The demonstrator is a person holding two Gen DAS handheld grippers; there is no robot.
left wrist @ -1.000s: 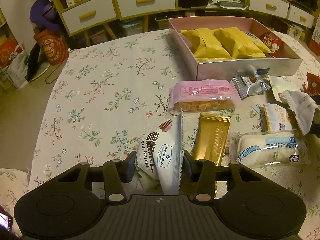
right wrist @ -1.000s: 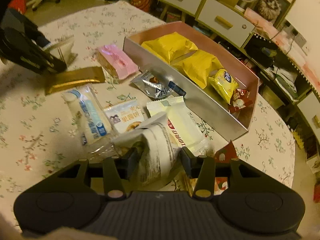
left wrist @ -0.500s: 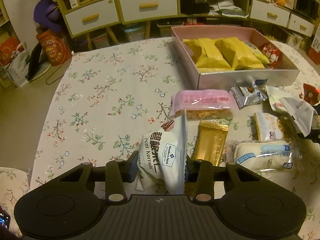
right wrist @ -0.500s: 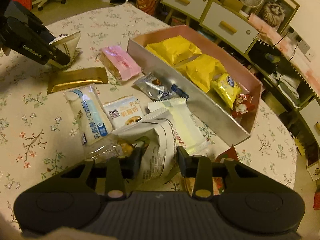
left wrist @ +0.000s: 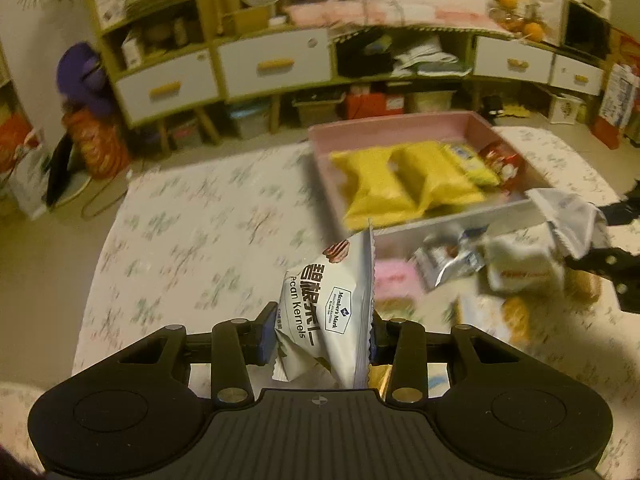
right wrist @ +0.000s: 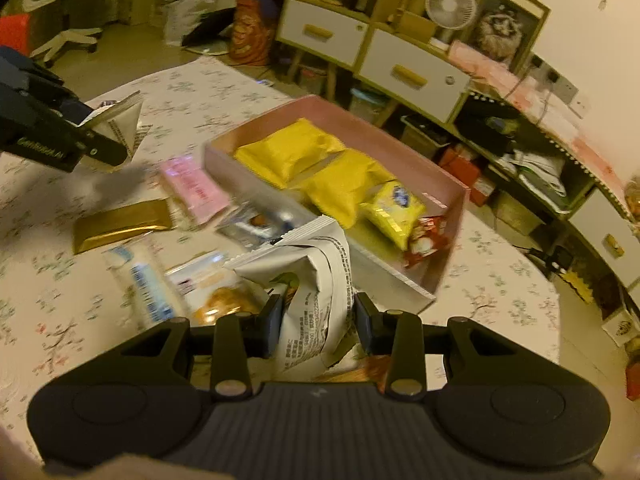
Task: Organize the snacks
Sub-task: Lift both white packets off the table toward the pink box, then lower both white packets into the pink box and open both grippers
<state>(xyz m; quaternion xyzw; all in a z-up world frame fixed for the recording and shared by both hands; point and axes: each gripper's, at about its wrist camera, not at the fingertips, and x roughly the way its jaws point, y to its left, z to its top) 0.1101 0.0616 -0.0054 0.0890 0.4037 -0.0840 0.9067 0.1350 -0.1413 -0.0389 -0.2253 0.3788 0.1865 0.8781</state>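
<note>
Both sets of fingers are clamping white packets, the left gripper (left wrist: 322,338) on the pecan packet (left wrist: 326,312), the right gripper (right wrist: 318,320) on a crumpled packet (right wrist: 316,280) nearer the pink box (right wrist: 444,200)

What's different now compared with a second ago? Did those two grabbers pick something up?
Yes. The left gripper closed its fingers on the white pecan kernels packet and lifted it off the flowered tablecloth. The right gripper did likewise with a grey-white crumpled packet; both now hang in the air. The pink box with its yellow packets, the gold bar and the pink-wrapped snack stayed put.
</note>
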